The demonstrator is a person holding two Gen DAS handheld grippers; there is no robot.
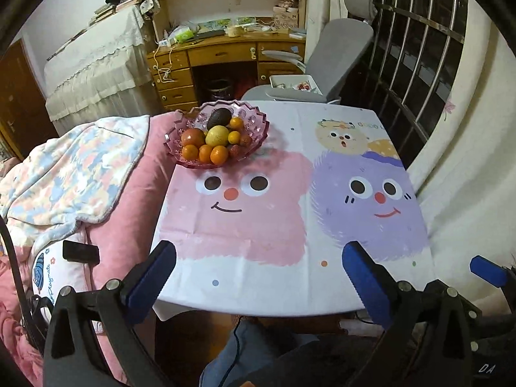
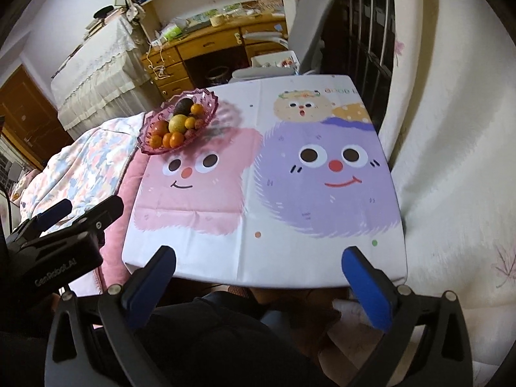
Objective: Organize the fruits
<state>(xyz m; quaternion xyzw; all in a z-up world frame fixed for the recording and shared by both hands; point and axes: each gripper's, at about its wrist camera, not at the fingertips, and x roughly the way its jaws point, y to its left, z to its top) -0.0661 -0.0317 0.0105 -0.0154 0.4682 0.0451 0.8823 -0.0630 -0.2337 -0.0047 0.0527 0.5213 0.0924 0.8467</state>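
Fruit (image 1: 216, 140) heaped in bowl (image 1: 258, 135), lower pieces hidden, jaws empty

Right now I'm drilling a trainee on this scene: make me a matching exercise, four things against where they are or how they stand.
Things:
1. pink bowl
2. avocado
3. left gripper
4. purple cartoon face

Descriptions:
A. printed on the tablecloth's right half
B. jaws wide, nothing between
C. far left table corner
D. dark, at the back of the fruit pile

Pairs: 1-C, 2-D, 3-B, 4-A
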